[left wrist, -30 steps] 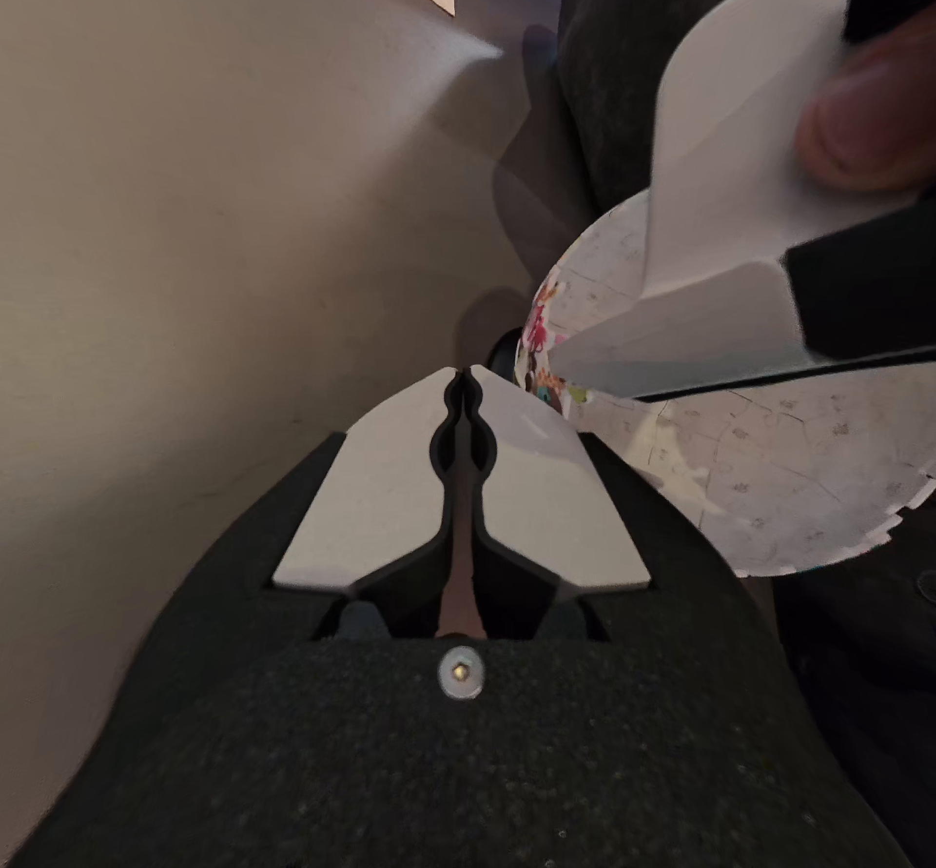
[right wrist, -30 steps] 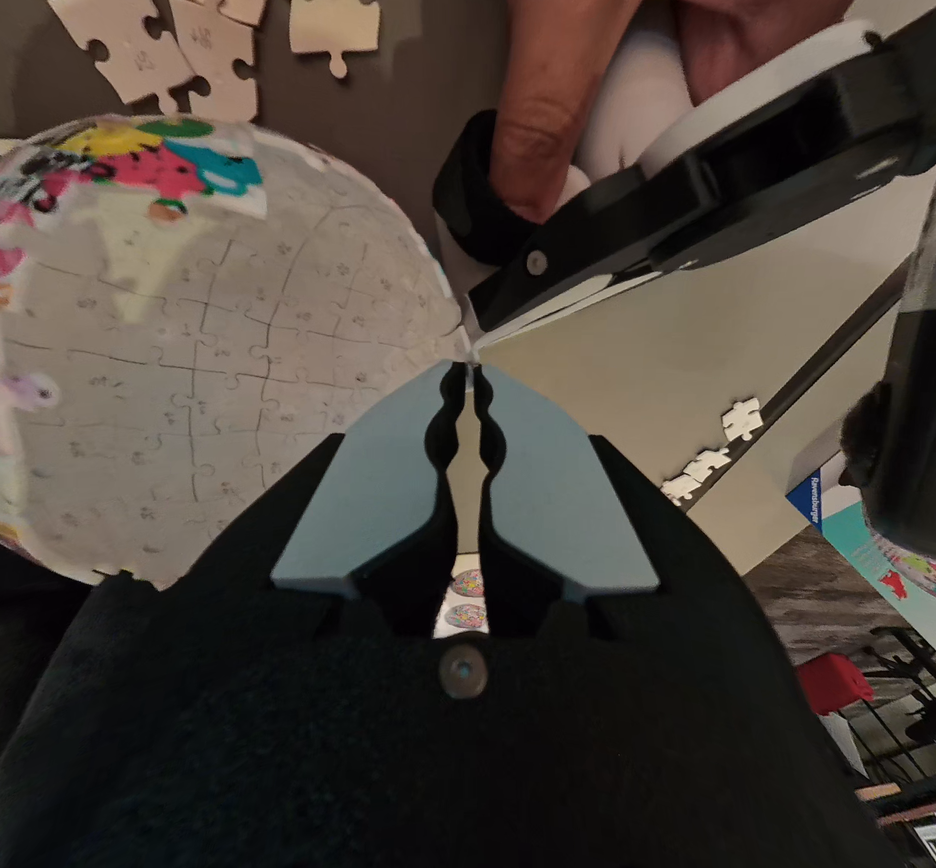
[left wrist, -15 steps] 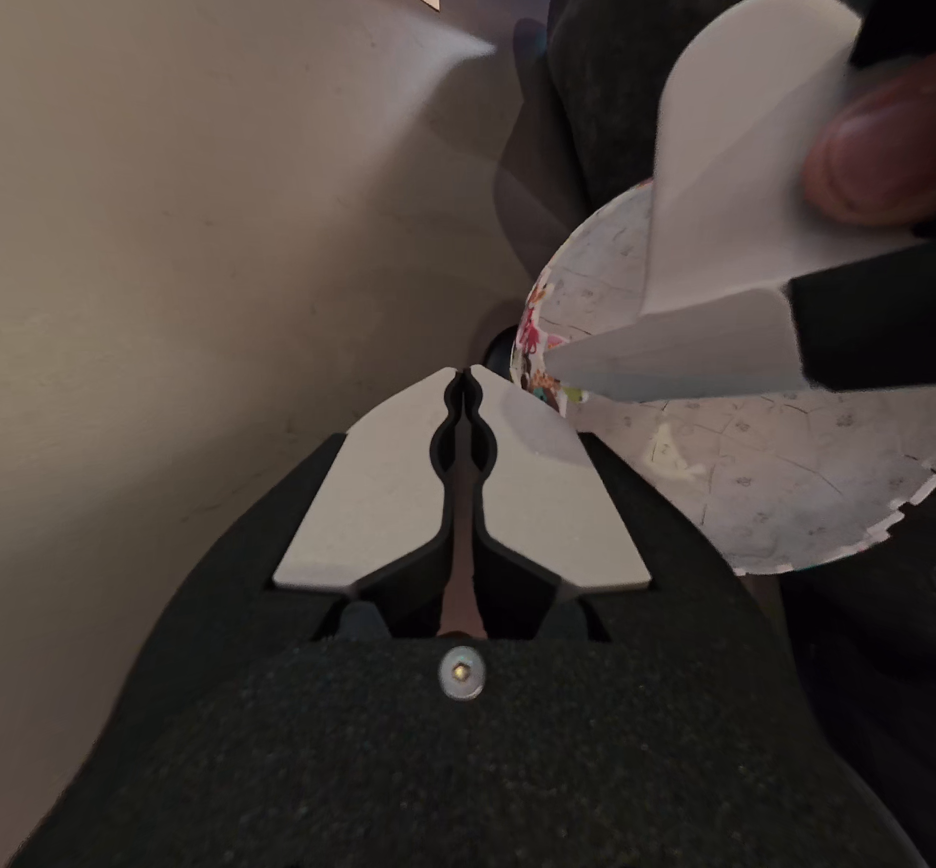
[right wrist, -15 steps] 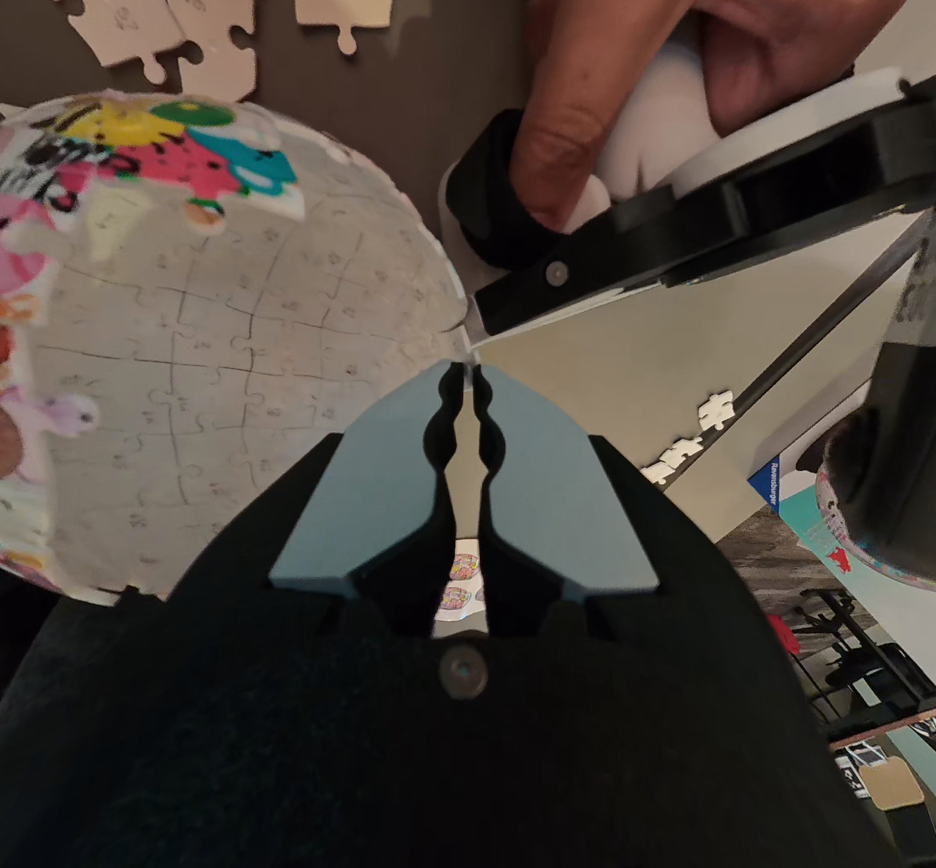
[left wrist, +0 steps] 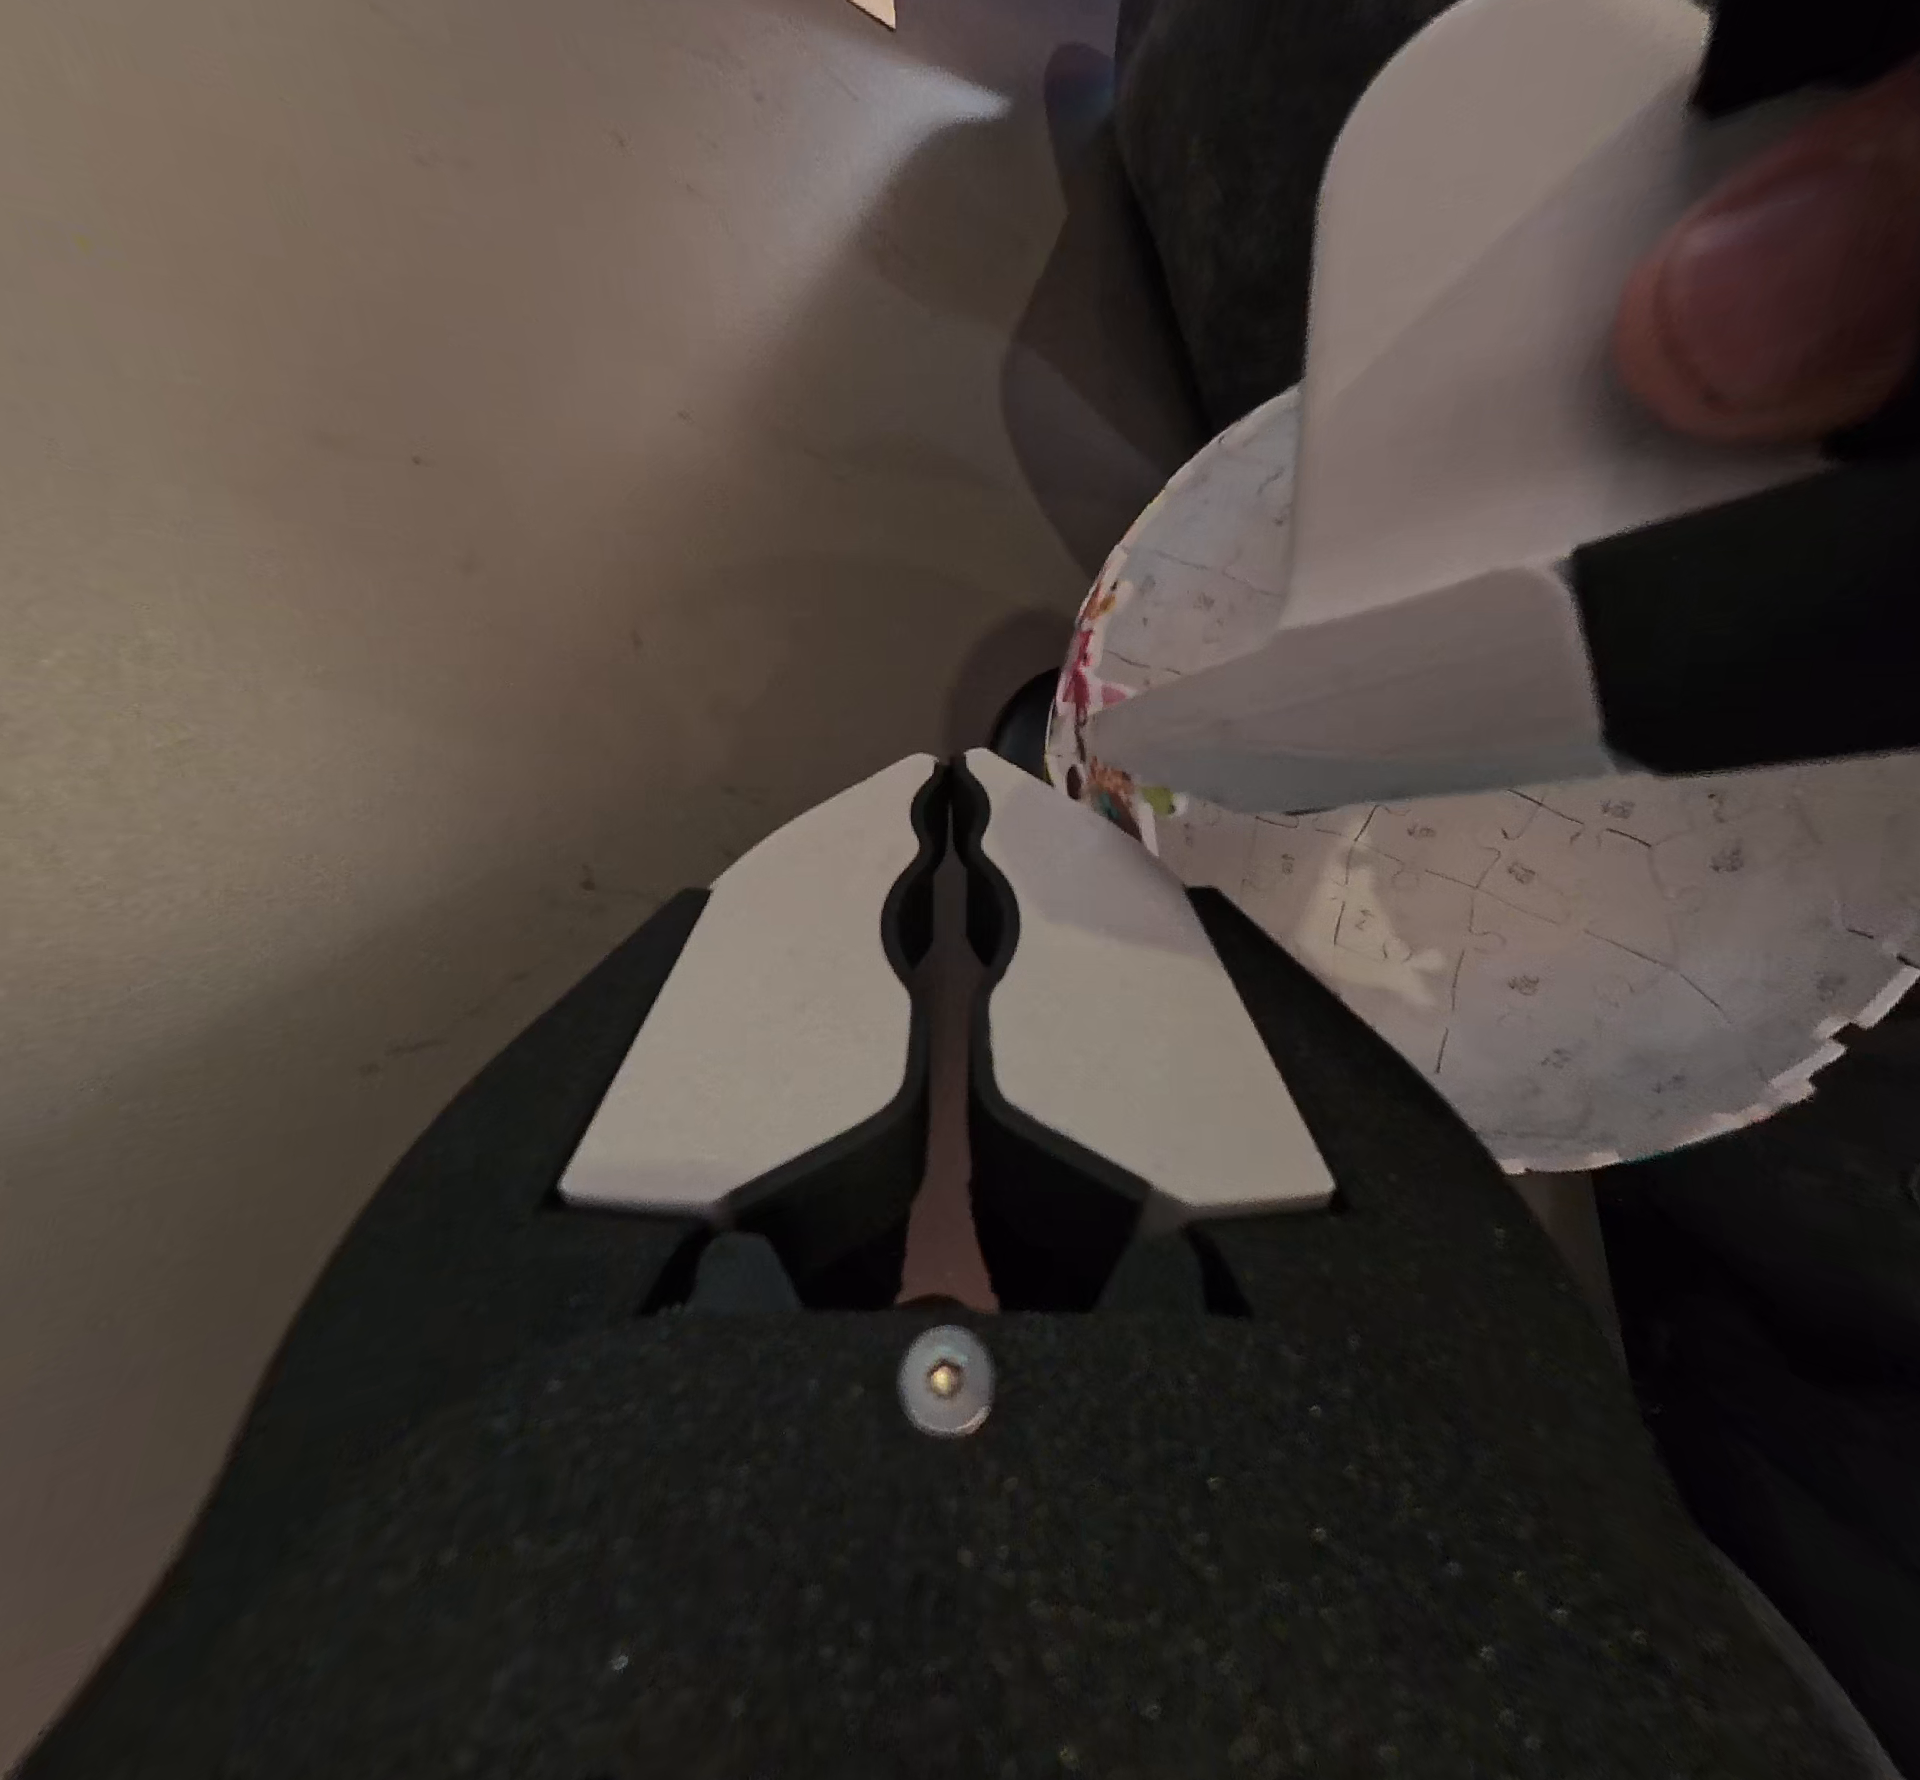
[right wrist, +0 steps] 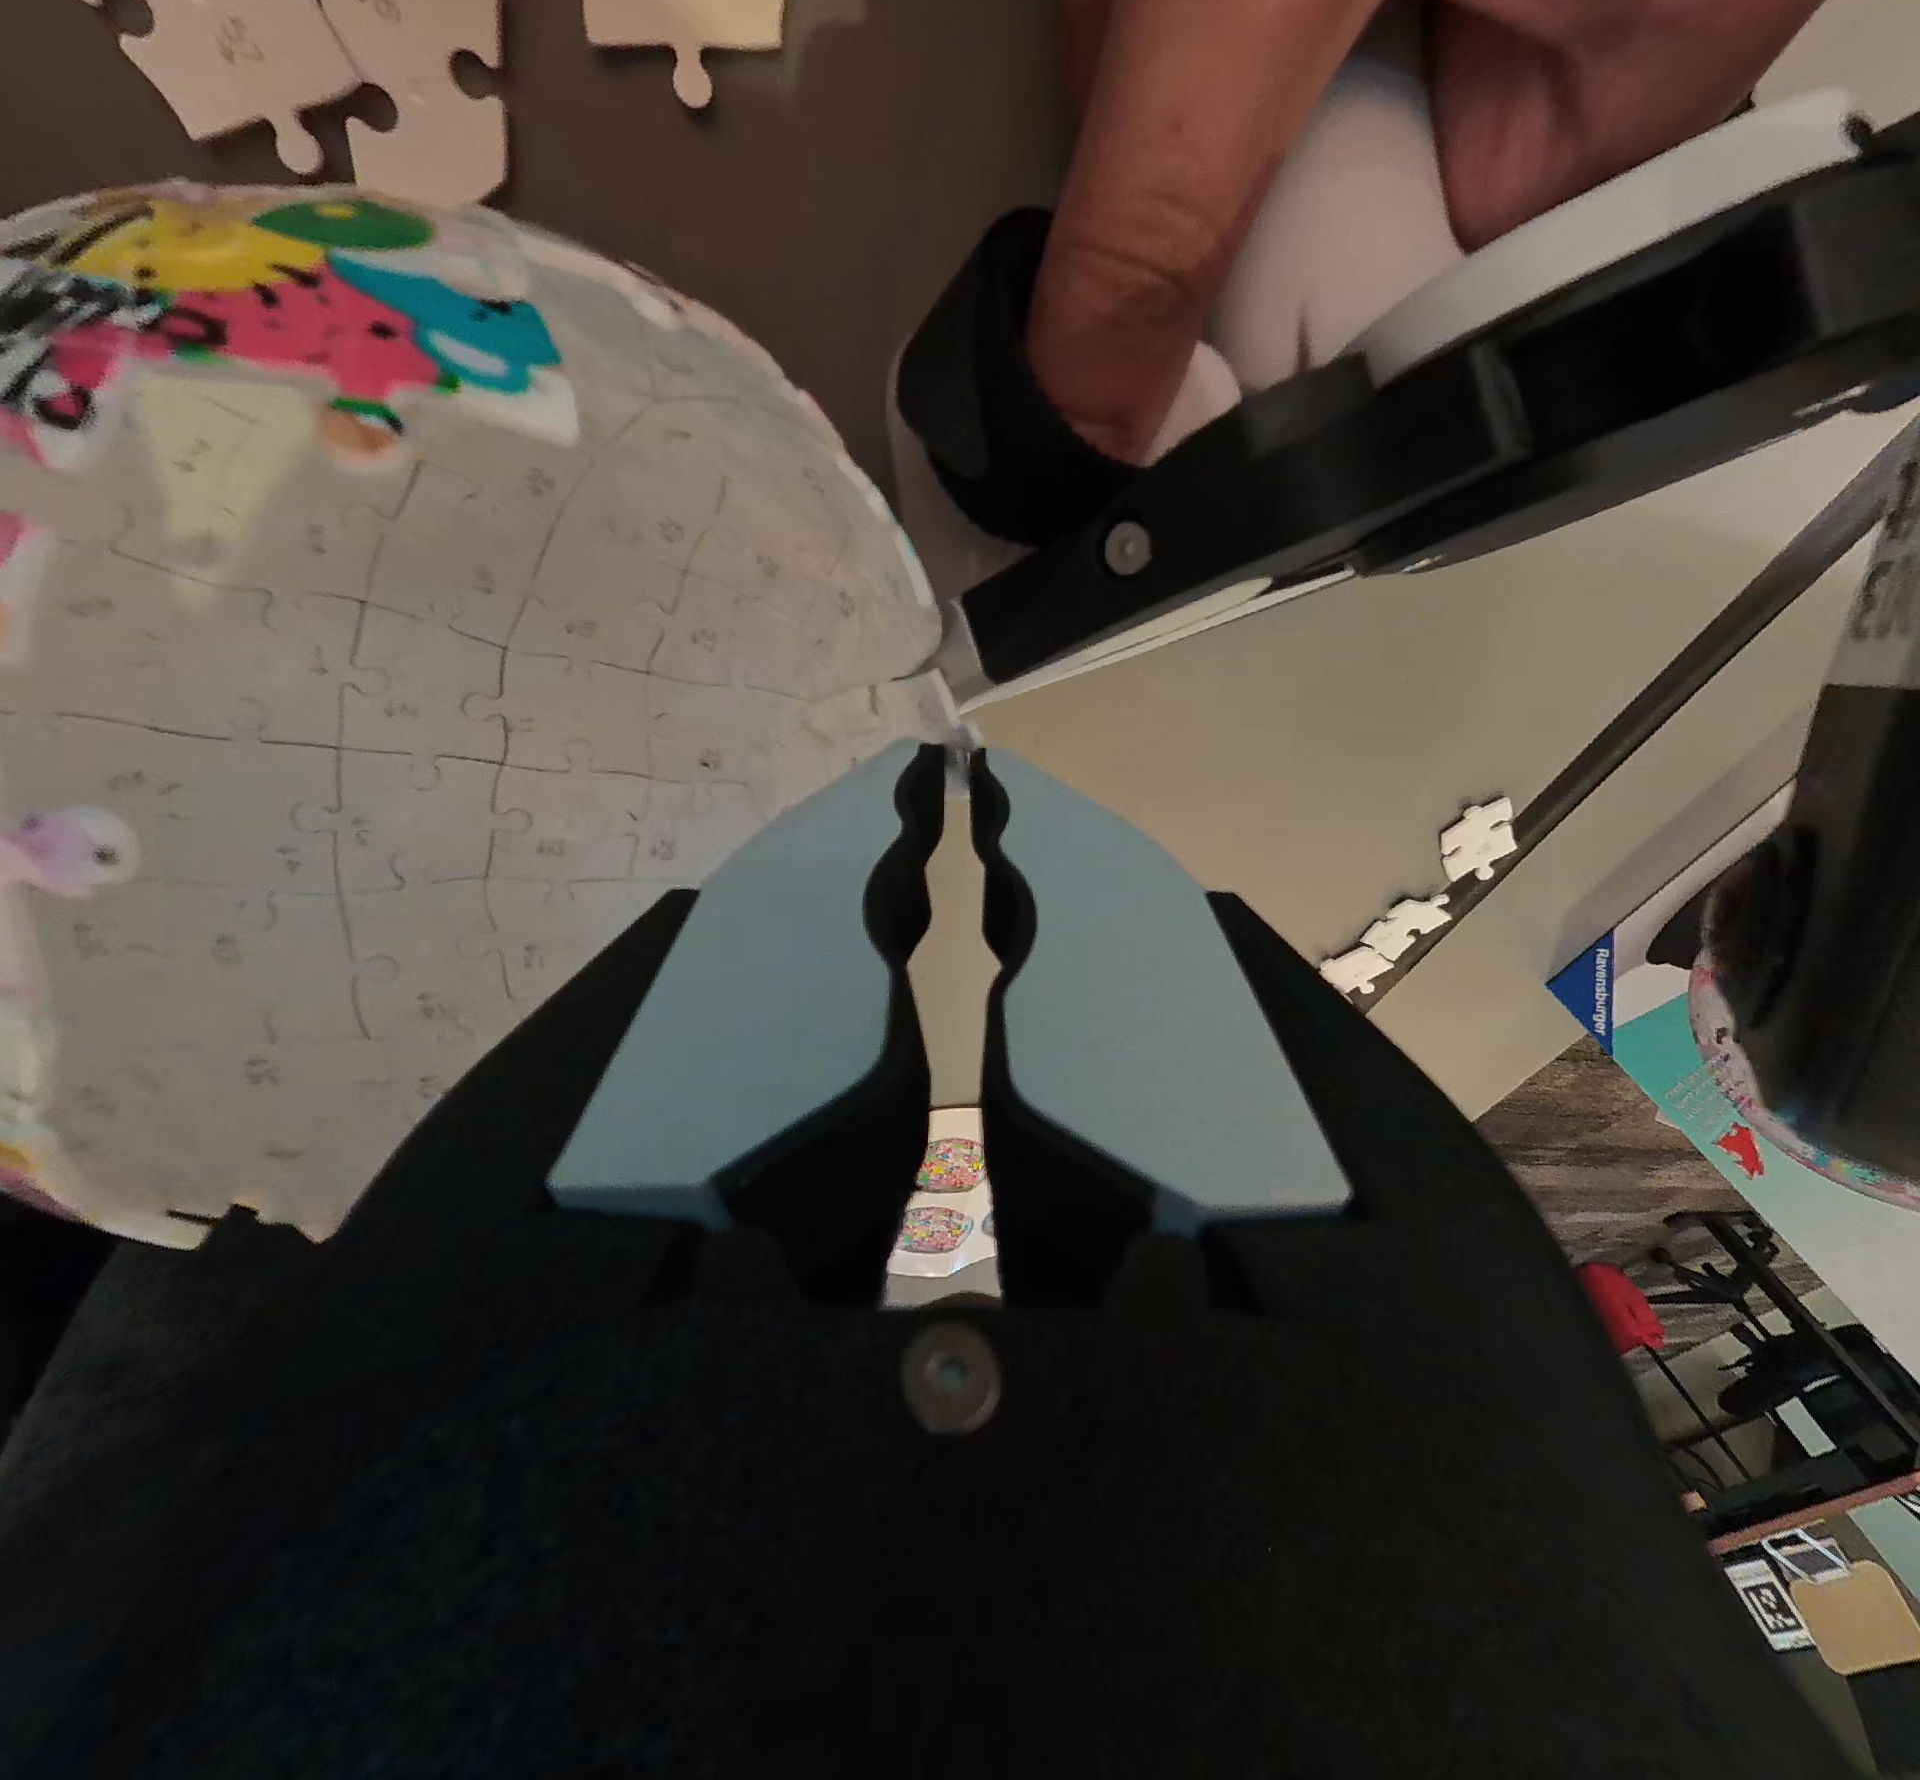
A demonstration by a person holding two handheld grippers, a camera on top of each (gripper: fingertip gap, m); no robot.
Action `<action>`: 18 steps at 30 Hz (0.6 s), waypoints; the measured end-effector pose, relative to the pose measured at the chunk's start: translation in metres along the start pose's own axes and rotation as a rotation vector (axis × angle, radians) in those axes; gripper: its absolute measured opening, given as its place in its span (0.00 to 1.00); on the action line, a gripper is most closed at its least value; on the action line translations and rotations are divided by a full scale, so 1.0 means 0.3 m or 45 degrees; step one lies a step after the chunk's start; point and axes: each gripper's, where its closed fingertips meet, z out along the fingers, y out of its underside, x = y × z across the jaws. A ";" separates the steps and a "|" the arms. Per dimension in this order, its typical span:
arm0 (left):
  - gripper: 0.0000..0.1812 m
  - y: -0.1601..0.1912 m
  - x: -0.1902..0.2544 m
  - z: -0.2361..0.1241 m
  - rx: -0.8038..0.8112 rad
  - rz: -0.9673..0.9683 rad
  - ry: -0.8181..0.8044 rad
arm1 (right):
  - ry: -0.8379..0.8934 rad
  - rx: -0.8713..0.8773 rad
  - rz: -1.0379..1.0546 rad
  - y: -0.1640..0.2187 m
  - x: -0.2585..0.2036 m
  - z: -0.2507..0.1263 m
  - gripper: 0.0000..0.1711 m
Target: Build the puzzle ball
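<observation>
Table (left wrist: 416,483): beige top, filling the left of the left wrist view; dark mat over part of it in the right wrist view.
Puzzle ball (right wrist: 416,691): part-built shell, grey-white backs of interlocked pieces with a coloured cartoon patch on top; lay at the left of the right wrist view and at the right of the left wrist view (left wrist: 1558,951); jagged unfinished rim at its lower edge.
Right gripper (right wrist: 958,751): blue-grey fingers, jaws nearly closed with a thin gap, a small pale sliver pinched at the very tips, right against the ball's edge; whether that sliver was a loose piece or part of the ball, could not tell.
Left gripper (left wrist: 951,766): pale fingers, jaws pressed together with nothing seen between them, tips just beside the ball's coloured edge.
Hand (right wrist: 1403,120): wrapped round the white handle of the left gripper, upper right of the right wrist view.
Loose puzzle pieces (right wrist: 416,16): 3 or so beige ones on the dark mat above the ball, blank side up.
Small white pieces (right wrist: 1475,837): 2 or 3 along the table's far edge.
</observation>
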 end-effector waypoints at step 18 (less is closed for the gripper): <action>0.01 0.010 -0.013 -0.030 0.021 -0.003 -0.035 | 0.043 -0.043 0.009 0.002 -0.008 -0.009 0.02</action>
